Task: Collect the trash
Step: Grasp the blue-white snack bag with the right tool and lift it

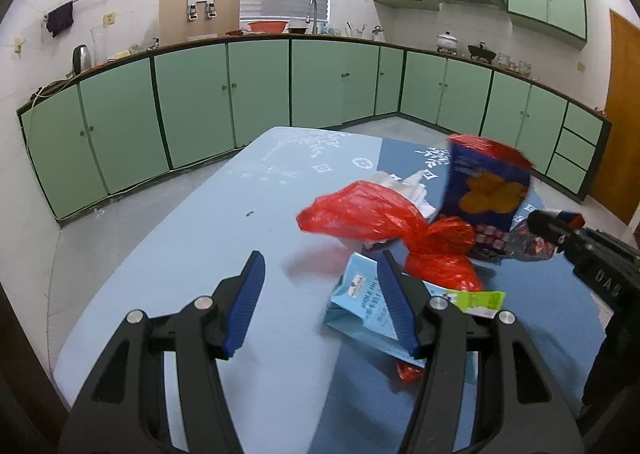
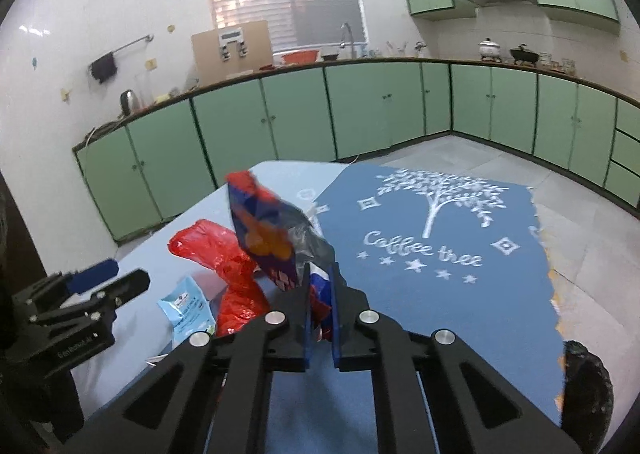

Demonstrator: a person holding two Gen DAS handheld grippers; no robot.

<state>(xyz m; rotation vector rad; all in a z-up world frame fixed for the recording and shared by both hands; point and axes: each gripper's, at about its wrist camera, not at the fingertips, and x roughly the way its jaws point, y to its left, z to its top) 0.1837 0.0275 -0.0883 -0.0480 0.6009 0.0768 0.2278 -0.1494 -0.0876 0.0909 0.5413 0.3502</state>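
Left wrist view first: we are looking along our left gripper (image 1: 320, 302). Its jaws are standing partly open with nothing between them. It is hanging over the blue table (image 1: 168, 254). A light blue milk carton (image 1: 360, 310) is lying flat just under the right blue finger, partly hidden by it. A red plastic bag (image 1: 384, 222) is lying crumpled just past the carton, and some white paper (image 1: 404, 182) is poking out behind it. A dark blue snack bag (image 1: 488, 182) is standing up in the air, and our right gripper (image 1: 556, 224) is coming in from the right edge beside its bottom corner.

Right wrist view next: we are seeing our right gripper (image 2: 320, 290) with its jaws squeezed nearly shut on the bottom corner of the snack bag (image 2: 264, 230). The bag is sticking up and looking blurry, so we think it is swinging. The red plastic bag (image 2: 224, 266) and the milk carton (image 2: 188, 310) are lying to the left, near our left gripper (image 2: 108, 274). The table cloth (image 2: 432, 294) has a white tree on it.

We are only pinching a thin corner, so the slippery bag could slide out if we are moving too fast. The floppy bag could also bump the red bag and push trash off the table edge.
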